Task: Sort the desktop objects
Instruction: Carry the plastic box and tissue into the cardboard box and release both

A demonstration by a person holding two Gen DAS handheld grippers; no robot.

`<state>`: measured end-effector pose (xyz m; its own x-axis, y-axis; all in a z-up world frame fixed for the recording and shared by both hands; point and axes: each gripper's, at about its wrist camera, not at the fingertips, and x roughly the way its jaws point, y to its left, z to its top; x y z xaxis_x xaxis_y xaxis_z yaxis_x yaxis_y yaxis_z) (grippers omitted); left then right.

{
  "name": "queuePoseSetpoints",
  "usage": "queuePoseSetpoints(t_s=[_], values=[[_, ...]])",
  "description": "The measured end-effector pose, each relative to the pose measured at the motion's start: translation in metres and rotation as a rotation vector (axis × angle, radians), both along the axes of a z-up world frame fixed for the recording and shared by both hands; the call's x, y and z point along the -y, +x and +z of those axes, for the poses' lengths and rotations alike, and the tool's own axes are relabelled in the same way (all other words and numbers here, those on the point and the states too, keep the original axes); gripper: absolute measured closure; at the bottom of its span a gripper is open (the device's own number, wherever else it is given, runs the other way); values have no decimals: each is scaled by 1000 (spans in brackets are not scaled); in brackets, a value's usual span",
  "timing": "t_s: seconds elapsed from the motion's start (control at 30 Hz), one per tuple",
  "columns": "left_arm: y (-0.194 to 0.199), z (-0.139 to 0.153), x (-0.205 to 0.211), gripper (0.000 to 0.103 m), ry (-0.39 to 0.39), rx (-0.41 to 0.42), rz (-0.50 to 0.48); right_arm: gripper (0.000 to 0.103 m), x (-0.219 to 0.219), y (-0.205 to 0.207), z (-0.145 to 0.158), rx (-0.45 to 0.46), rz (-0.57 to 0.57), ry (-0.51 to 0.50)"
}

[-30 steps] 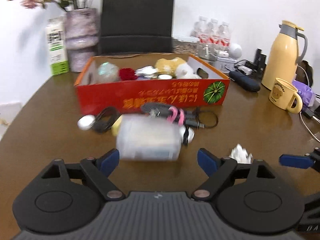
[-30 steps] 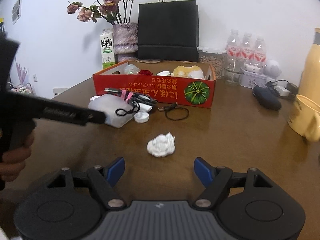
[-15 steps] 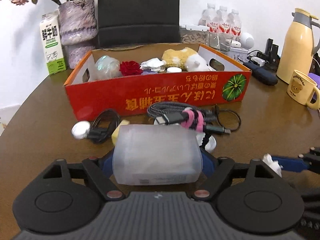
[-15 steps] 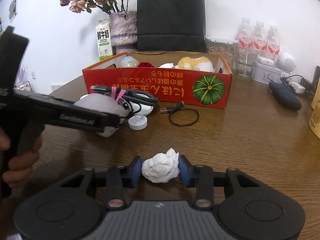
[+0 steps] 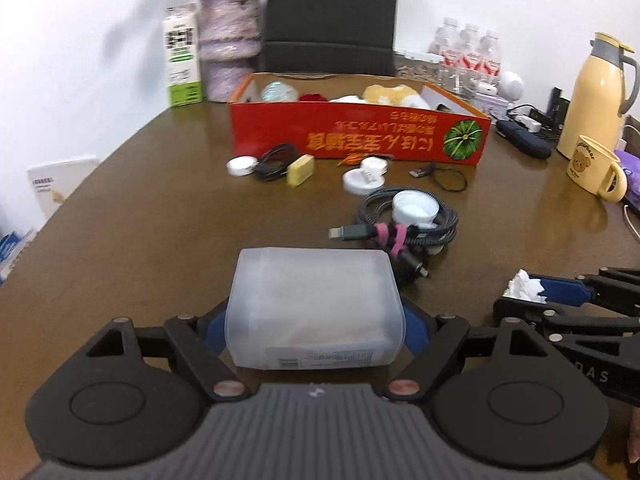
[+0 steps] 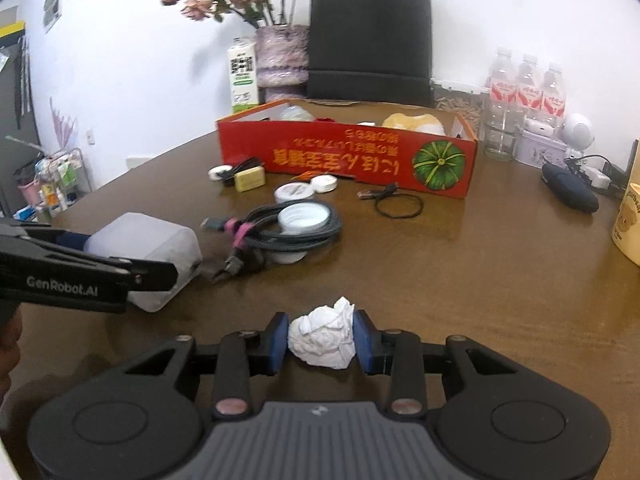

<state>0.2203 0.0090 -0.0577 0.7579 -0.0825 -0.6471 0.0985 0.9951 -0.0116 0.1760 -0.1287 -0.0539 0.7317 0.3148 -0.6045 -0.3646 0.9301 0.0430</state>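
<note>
A white wall backs a brown wooden desk (image 6: pixel 460 264) crowded with small things. At the far left stand a milk carton (image 6: pixel 242 76) and a mottled vase (image 6: pixel 282 58) of dried flowers, with a black paper bag (image 6: pixel 370 44) just beside them. In front of these sits an open red box (image 6: pixel 348 156) printed with a green pumpkin, already holding several items.

Nearer, on the left, the left gripper (image 5: pixel 314 320) clasps a frosted translucent plastic container (image 5: pixel 314 312), its blue pads pressed to both sides. Before the box lie a small yellow block (image 5: pixel 301 169), white round lids (image 5: pixel 365 176) and a thin black cable loop (image 6: pixel 398 204). A coiled braided cable (image 6: pixel 292 228) bound with a pink tie lies mid-desk, a white cap (image 6: pixel 306 218) resting inside its coil.

In the near centre, the right gripper (image 6: pixel 321 338) is closing, its blue pads touching both sides of a crumpled white tissue (image 6: pixel 322 338). To the right stand water bottles (image 6: pixel 528 92), a dark blue case (image 6: pixel 570 190), a yellow thermos jug (image 5: pixel 596 96) and a yellow bear mug (image 5: pixel 594 168).
</note>
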Motion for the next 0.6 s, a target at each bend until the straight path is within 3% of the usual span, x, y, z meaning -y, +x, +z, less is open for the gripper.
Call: queuePoseSetpoints(t_s=[0.3, 0.37, 0.4, 0.53, 0.6], values=[[-49, 0, -1, 20, 14, -13, -16, 69, -6, -42, 3, -12, 23, -3], [-55, -1, 0, 19, 24, -7, -20, 62, -6, -49, 3, -13, 27, 1], [-57, -1, 1, 19, 24, -3, -16, 53, -5, -52, 3, -16, 31, 9], [-50, -7, -2, 20, 11, -9, -7, 56, -3, -59, 3, -13, 32, 15], [-51, -8, 0, 20, 21, -1, -5, 67, -4, -61, 2, 4, 25, -2]])
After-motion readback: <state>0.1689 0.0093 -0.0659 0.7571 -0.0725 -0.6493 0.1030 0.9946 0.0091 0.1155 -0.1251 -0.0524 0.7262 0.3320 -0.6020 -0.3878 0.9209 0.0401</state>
